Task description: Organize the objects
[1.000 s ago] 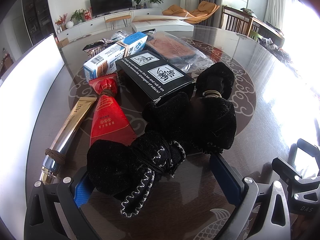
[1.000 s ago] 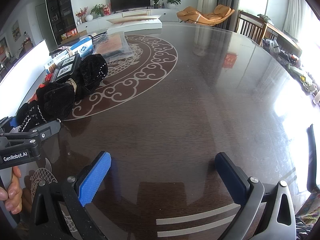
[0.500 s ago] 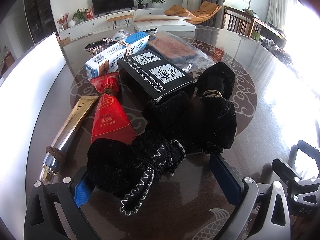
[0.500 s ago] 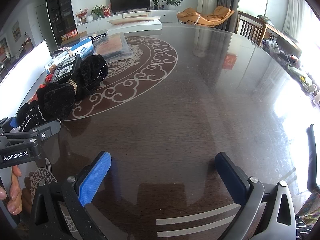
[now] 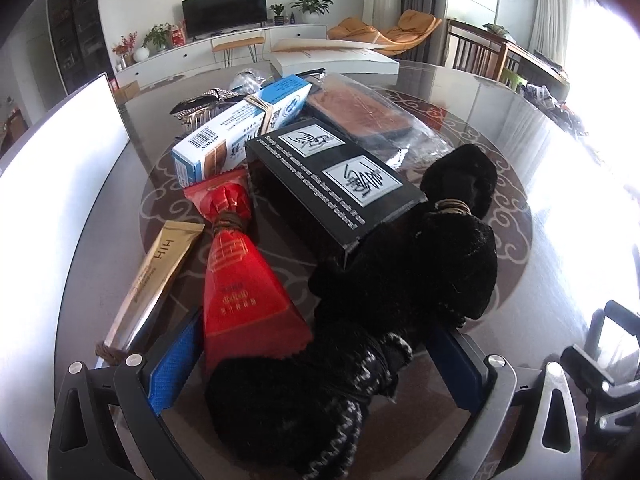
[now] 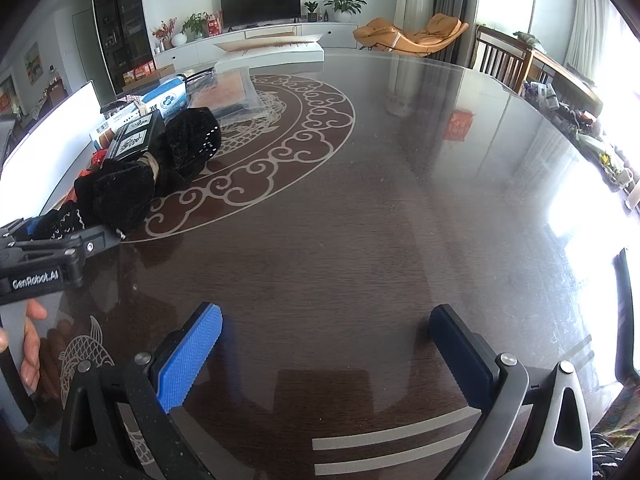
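Note:
My left gripper (image 5: 316, 364) is open, its jaws on either side of a black knit bundle with white stitching (image 5: 304, 396) on the dark table (image 6: 360, 240). Touching that bundle lie a second black fuzzy bundle tied with a band (image 5: 448, 248), a red packet (image 5: 240, 292) and a black box with white labels (image 5: 340, 184). A gold tube (image 5: 156, 276) and a blue-white carton (image 5: 244, 128) lie further left. My right gripper (image 6: 324, 352) is open and empty, low over bare table. The left gripper body (image 6: 44, 264) shows in the right wrist view beside the fuzzy bundle (image 6: 160, 164).
A clear plastic bag with a brown item (image 5: 360, 108) lies behind the black box. A white panel (image 5: 52, 168) stands along the table's left edge. A white flat box (image 5: 332, 60) sits at the far edge. Chairs stand at the right.
My left gripper has moved forward over the stitched black bundle, which now sits deeper between the jaws. The right gripper has stayed still.

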Action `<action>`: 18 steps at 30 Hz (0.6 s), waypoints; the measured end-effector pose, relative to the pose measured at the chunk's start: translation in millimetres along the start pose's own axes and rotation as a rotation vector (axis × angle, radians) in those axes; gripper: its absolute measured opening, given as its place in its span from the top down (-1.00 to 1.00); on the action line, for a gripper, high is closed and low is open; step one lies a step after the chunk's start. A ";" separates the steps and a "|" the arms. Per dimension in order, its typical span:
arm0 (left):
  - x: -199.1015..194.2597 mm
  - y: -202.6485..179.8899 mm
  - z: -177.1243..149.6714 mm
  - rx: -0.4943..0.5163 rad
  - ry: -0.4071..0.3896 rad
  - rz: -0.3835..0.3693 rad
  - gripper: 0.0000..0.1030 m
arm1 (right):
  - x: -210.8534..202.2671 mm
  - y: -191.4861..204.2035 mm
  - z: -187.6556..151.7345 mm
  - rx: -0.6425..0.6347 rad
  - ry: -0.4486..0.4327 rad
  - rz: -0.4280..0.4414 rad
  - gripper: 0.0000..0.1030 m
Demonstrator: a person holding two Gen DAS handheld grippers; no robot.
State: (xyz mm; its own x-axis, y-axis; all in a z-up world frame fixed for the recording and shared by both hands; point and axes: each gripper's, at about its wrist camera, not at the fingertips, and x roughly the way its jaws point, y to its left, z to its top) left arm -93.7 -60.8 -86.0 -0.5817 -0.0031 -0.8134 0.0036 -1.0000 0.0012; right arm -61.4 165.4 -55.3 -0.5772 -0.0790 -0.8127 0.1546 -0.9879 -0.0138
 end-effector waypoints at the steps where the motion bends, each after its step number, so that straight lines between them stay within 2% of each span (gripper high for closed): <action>1: 1.6 -0.1 1.5 -0.007 0.000 0.007 -1.00 | 0.0 0.1 0.0 0.000 -0.001 0.000 -1.00; 18: 2.4 0.6 1.7 -0.010 0.000 0.009 -1.00 | 3.7 3.4 0.6 -0.006 -0.021 0.000 -1.00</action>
State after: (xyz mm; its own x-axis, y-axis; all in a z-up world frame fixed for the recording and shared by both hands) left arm -96.5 -61.4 -87.0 -0.5816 -0.0120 -0.8134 0.0169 -0.9999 0.0028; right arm -63.4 161.6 -58.0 -0.5943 -0.0815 -0.8001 0.1589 -0.9871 -0.0175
